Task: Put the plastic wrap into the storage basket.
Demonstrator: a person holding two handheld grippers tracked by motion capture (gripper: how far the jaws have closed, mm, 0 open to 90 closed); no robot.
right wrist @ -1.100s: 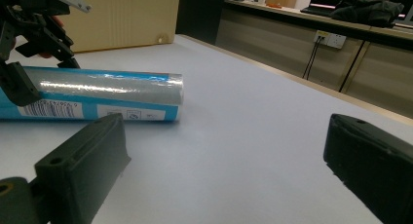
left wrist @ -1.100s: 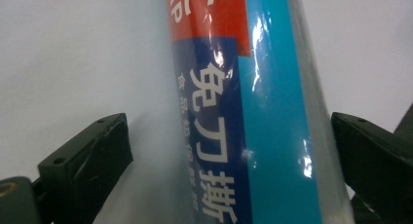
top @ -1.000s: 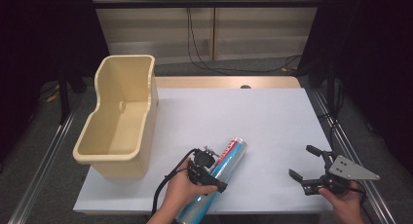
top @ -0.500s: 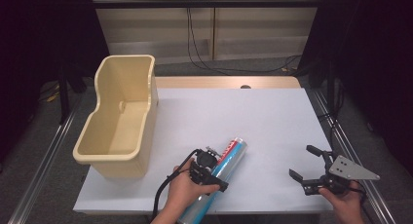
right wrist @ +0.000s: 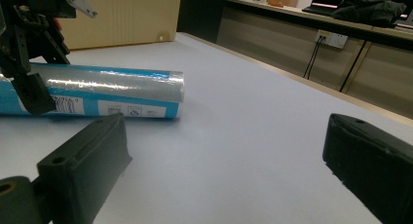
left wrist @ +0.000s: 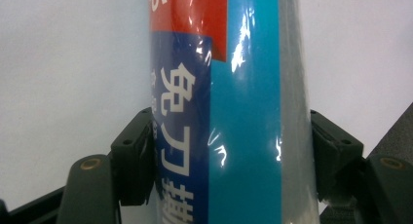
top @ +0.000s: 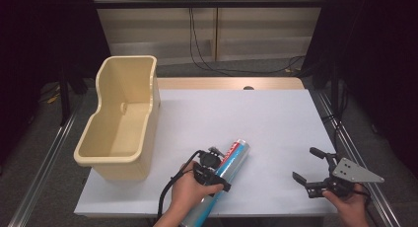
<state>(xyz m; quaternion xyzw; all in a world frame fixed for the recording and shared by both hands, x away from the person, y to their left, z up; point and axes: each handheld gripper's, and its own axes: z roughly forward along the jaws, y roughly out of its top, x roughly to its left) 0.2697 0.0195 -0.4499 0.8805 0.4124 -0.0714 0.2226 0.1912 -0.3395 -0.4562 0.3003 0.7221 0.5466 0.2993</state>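
A long roll point(top: 235, 158) in blue and silver wrapping, with a red patch and white characters, lies slanted on the white table near its front edge. My left gripper point(top: 219, 169) straddles the roll's middle, and its jaws have just been closing on it. In the left gripper view both black pads point(left wrist: 139, 156) press the sides of the roll point(left wrist: 229, 112), so the left gripper point(left wrist: 229, 156) is shut on it. My right gripper point(top: 304, 164) rests at the front right, open and holding nothing. In its own view the right gripper point(right wrist: 224, 156) faces the roll point(right wrist: 107, 90) and the left gripper point(right wrist: 29, 63) beyond.
A tall cream plastic bin point(top: 123, 113) stands on the table's left side, with nothing inside it, and appears again as the bin point(right wrist: 126, 14) in the right gripper view. The white tabletop point(top: 256, 118) stretches behind the roll. Cables hang at the back wall.
The left gripper's jaws have drawn in from wide apart onto the roll. Both hands and the roll have stayed in place.
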